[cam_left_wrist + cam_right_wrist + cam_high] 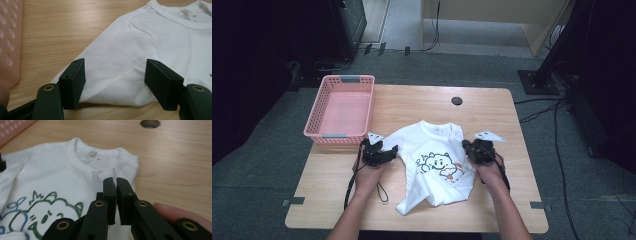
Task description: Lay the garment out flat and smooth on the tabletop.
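Observation:
A white T-shirt [434,165] with a cartoon print lies on the wooden table [492,110], neck toward the far side. My left gripper [392,150] sits at the shirt's left sleeve [117,75]. Its jaws stand open, with the sleeve's hem lying between them and neither pad touching it. My right gripper [467,146] is at the shirt's right edge. In the right gripper view, the right gripper [116,181] is shut on a pinched fold of white cloth [106,173] by the right sleeve. The lower hem of the shirt is folded up unevenly.
A pink plastic basket [347,79] stands at the table's far left, close to my left gripper; its wall shows as a pink basket wall [8,42]. A round cable hole [456,100] lies beyond the shirt. Bare wood runs along the right and near sides.

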